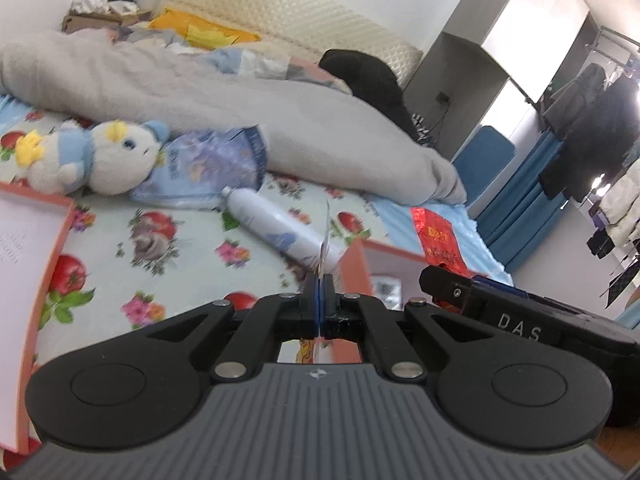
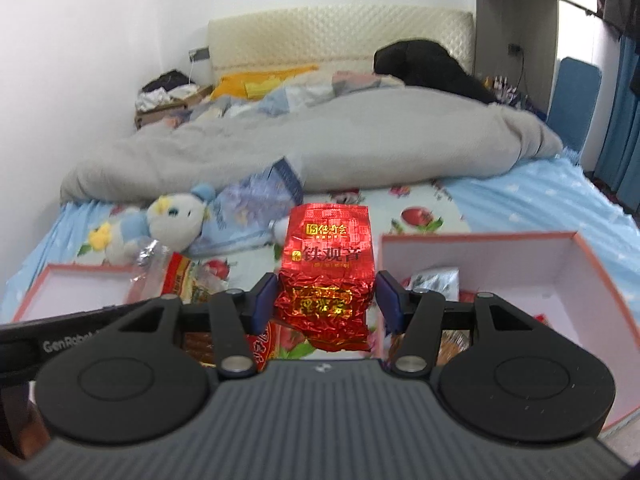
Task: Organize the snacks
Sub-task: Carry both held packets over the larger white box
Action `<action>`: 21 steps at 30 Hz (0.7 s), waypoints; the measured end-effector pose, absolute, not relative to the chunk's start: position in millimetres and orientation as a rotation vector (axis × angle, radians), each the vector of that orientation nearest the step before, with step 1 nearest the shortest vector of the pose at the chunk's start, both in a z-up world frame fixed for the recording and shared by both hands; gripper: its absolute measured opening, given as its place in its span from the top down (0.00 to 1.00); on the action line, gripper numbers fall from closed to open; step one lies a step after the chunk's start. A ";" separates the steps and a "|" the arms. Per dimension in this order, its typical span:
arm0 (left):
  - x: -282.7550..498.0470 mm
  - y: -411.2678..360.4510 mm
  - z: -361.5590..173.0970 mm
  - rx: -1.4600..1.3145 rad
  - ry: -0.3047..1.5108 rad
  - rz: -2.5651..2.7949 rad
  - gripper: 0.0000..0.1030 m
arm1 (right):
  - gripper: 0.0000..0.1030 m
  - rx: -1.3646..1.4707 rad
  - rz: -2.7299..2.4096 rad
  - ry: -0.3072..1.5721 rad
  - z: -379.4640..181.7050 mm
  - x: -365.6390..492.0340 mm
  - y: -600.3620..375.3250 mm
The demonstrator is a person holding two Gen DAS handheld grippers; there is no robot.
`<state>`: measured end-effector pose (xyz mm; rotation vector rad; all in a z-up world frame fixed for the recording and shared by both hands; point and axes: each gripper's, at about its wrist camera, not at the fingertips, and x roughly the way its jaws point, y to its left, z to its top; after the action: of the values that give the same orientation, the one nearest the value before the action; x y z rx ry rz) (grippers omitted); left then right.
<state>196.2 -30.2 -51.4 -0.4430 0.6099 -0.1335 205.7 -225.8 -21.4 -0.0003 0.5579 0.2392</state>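
Red foil packet (image 2: 326,276) pinched in your right gripper (image 2: 326,300) above the pink-rimmed box (image 2: 576,264), your left gripper (image 1: 319,300) clamped on a thin edge-on packet (image 1: 325,246).

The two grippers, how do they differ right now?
The left gripper has its jaws shut on a thin flat packet seen edge-on; the right gripper has jaws half apart around a bulky red foil packet. The left's load stands thin and upright, the right's is crumpled and wide. Both carry one item above the bed.
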 end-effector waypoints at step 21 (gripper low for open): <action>258.6 -125.4 49.8 -0.316 0.486 -0.288 0.99 | 0.45 0.087 0.123 0.442 29.3 222.9 -316.2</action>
<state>258.6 -125.4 49.8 -0.3155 0.4858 -0.2884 222.9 -316.2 29.3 0.0871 0.4420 0.1229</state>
